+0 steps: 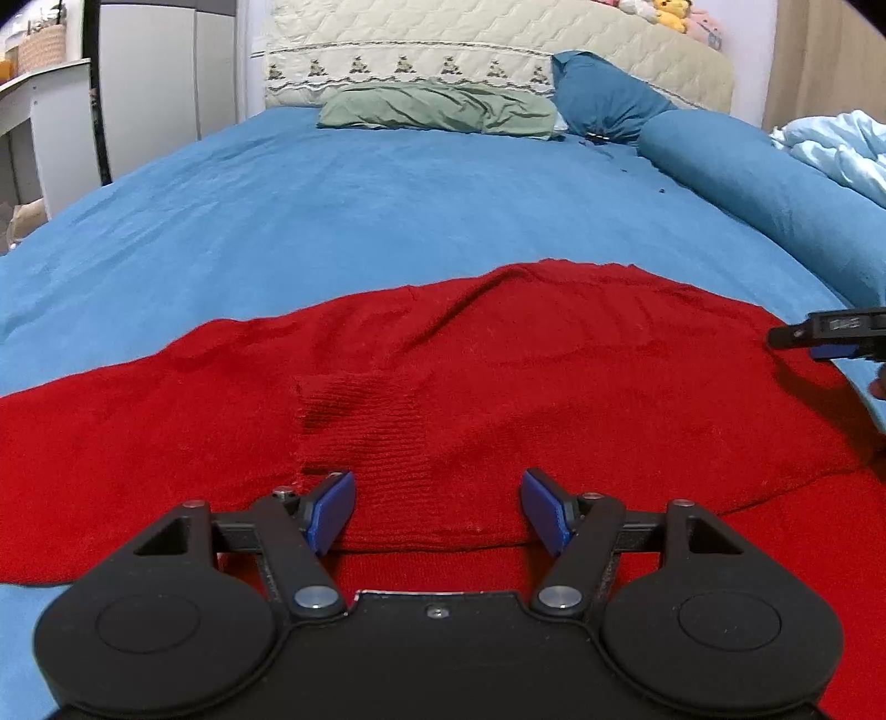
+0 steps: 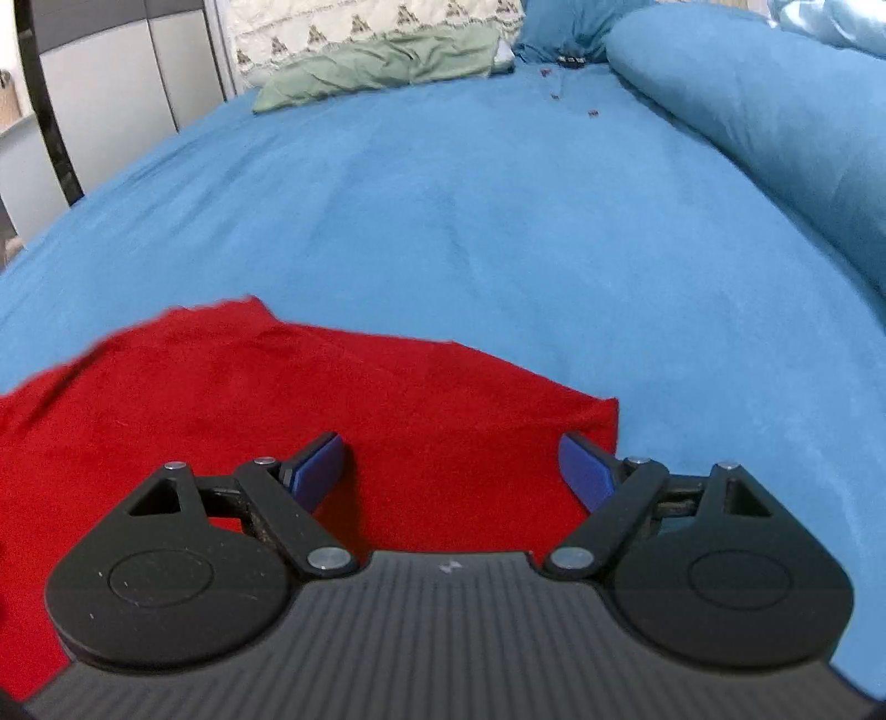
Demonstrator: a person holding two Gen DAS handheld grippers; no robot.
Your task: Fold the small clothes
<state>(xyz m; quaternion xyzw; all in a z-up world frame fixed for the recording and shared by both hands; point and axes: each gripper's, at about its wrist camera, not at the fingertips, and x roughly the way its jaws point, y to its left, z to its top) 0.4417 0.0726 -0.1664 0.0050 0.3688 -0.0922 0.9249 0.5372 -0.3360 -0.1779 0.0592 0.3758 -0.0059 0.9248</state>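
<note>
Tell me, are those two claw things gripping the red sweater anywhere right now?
No. The left gripper and right gripper both have jaws spread open above the red sweater, pinching none of it.

Both wrist views sit low over the red sweater, facing the headboard.

No legible text, brand, number or sign. A small pale mark on the ribbed body of the right gripper, and a label on its side, are too small to read.
</note>
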